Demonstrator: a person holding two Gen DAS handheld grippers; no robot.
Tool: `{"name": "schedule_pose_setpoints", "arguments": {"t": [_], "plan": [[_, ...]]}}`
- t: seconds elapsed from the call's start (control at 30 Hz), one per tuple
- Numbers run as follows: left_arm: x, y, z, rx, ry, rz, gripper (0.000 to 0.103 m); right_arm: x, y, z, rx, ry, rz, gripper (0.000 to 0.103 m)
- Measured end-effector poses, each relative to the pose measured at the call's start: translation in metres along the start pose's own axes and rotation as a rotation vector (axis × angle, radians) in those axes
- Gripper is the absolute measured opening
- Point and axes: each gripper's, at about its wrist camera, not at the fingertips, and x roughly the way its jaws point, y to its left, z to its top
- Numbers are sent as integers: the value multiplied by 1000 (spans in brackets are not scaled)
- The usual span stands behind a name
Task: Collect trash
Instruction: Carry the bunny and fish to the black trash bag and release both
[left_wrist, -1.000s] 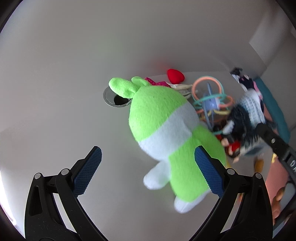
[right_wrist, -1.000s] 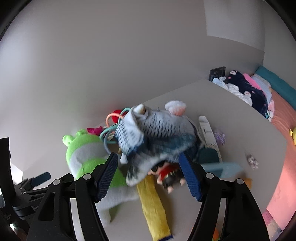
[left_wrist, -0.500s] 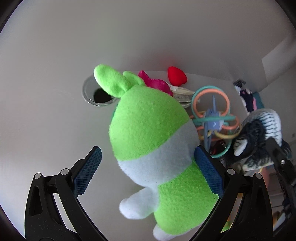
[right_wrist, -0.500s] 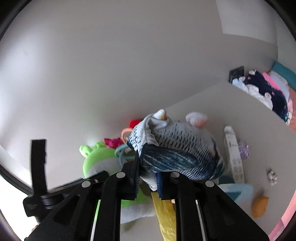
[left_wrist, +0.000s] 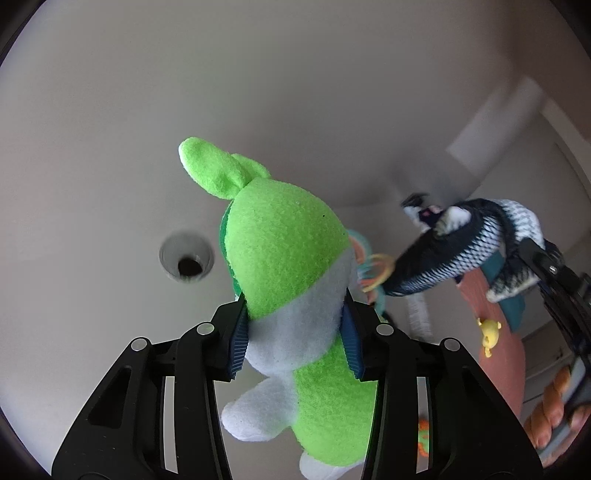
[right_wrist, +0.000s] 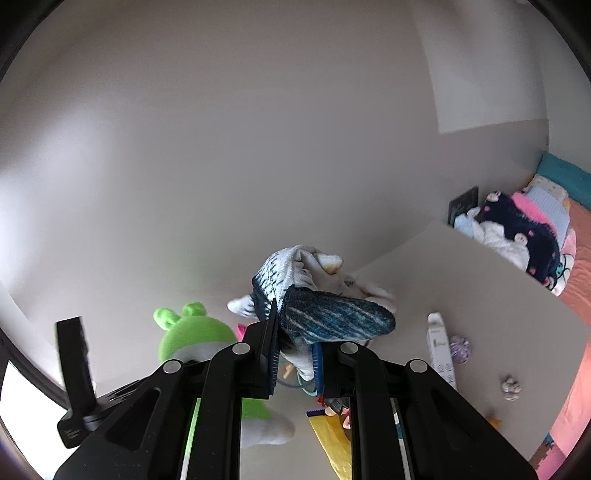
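Note:
My left gripper (left_wrist: 293, 341) is shut on a green and white plush toy (left_wrist: 284, 258), gripping its white waist and holding it above the white table (left_wrist: 110, 295). The plush also shows in the right wrist view (right_wrist: 195, 334). My right gripper (right_wrist: 295, 360) is shut on a blue and white plush fish (right_wrist: 325, 317) and holds it raised; the fish shows at the right of the left wrist view (left_wrist: 461, 247). Small scraps (right_wrist: 511, 386) lie on the table at the right.
A round cable hole (left_wrist: 187, 258) sits in the table left of the green plush. Coloured rings (left_wrist: 373, 273), a white box (right_wrist: 439, 350), a yellow wrapper (right_wrist: 332, 439) and a purple ball (right_wrist: 460, 349) lie on the table. Clothes (right_wrist: 517, 236) pile beyond its far edge.
My left gripper has closed on the green plush and lifted it. My right gripper closed on the plush fish earlier and has raised it higher.

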Motion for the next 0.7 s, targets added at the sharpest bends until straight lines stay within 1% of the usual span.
{"name": "schedule_pose_setpoints", "arguments": {"t": [0.03, 0.13, 0.2, 0.23, 0.27, 0.33, 0.37, 0.4, 0.5, 0.57, 0.6, 0.7], "plan": [[-15, -10, 0, 29, -23, -7, 42, -11, -1, 2, 6, -17, -1, 16], [-44, -38, -6, 103, -70, -25, 42, -43, -10, 5, 20, -62, -10, 16], [-54, -57, -12, 143, -81, -36, 42, -71, -18, 3, 33, -95, -25, 16], [-61, -70, -19, 171, -85, -44, 42, -80, -28, 2, 36, -104, -34, 16], [-66, -81, -25, 195, -88, -53, 42, -98, -35, -2, 41, -123, -51, 16], [-67, -106, -38, 232, -88, -74, 42, -126, -48, -10, 52, -149, -80, 16], [-69, -117, -46, 249, -85, -91, 42, -136, -55, -15, 57, -158, -91, 16], [-69, -129, -54, 268, -77, -110, 42, -155, -65, -23, 68, -170, -114, 16], [-57, -164, -73, 315, -48, -153, 42, -193, -93, -44, 98, -195, -166, 16], [-55, -187, -94, 352, -24, -190, 42, -221, -114, -60, 125, -214, -212, 16], [-59, -192, -103, 370, -13, -207, 42, -231, -123, -66, 137, -218, -226, 16], [-54, -232, -136, 441, 25, -263, 42, -269, -153, -95, 184, -233, -291, 16]]}}
